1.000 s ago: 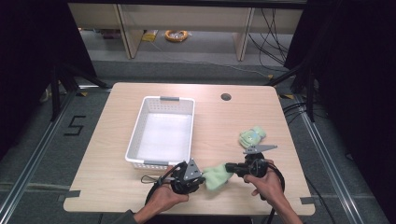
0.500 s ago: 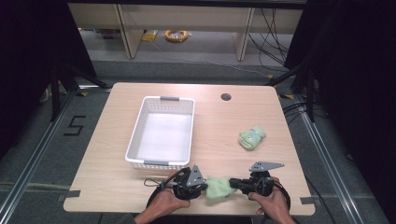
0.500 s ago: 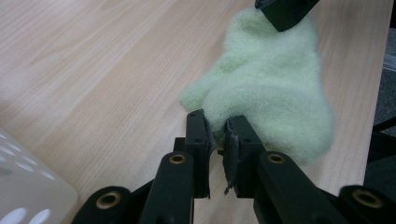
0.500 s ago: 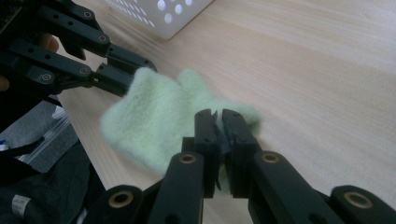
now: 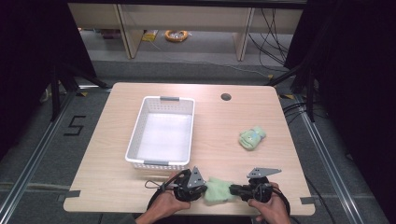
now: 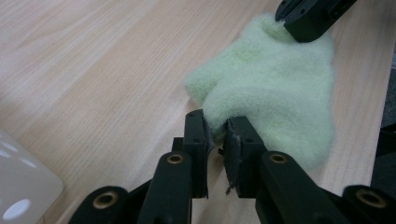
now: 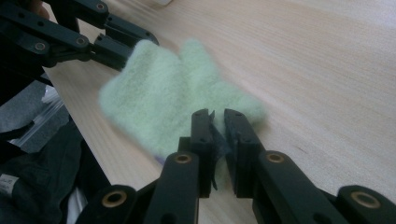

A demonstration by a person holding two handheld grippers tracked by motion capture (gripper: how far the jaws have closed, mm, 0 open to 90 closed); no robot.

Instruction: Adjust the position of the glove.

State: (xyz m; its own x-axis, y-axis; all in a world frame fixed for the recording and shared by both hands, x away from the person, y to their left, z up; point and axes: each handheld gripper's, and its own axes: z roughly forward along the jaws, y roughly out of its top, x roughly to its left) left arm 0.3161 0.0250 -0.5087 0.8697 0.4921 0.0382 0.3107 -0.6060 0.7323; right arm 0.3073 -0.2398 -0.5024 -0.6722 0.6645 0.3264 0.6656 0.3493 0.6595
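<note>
Mitten (image 5: 218, 191) first: it's a fuzzy pale green one, lying flat near the front edge of the desk (image 5: 219, 121), just in front of the basket's (image 5: 161, 133) near right corner. Both grippers have it. The left hand-held gripper (image 5: 200, 189) is clamped on the mitten's left edge; in the left gripper view the jaws pinch a fold of fleece (image 6: 215, 128), nearly together with only the fabric between them. The right hand-held gripper (image 5: 235, 190) does the same on the opposite edge, jaws closed on a bit of the fabric (image 7: 218, 122) in its own view.

Why hold it from both ends like that? My guess is they're stretching or flattening it, or getting ready to lift it with the fabric kept taut so it doesn't flop. Soft fleece bunches up if you grab it at only one spot, so two pinch points make sense.

Basket is white, empty as far as I can see, and sits left of the desk's middle. A second green mitten (image 5: 252, 138), crumpled into a ball, sits well to the right of the basket, away from both grippers. Probably these go into the basket one at a time, with this one in hand now. Watch out for a thin grip though, fleece slips out easily.
</note>
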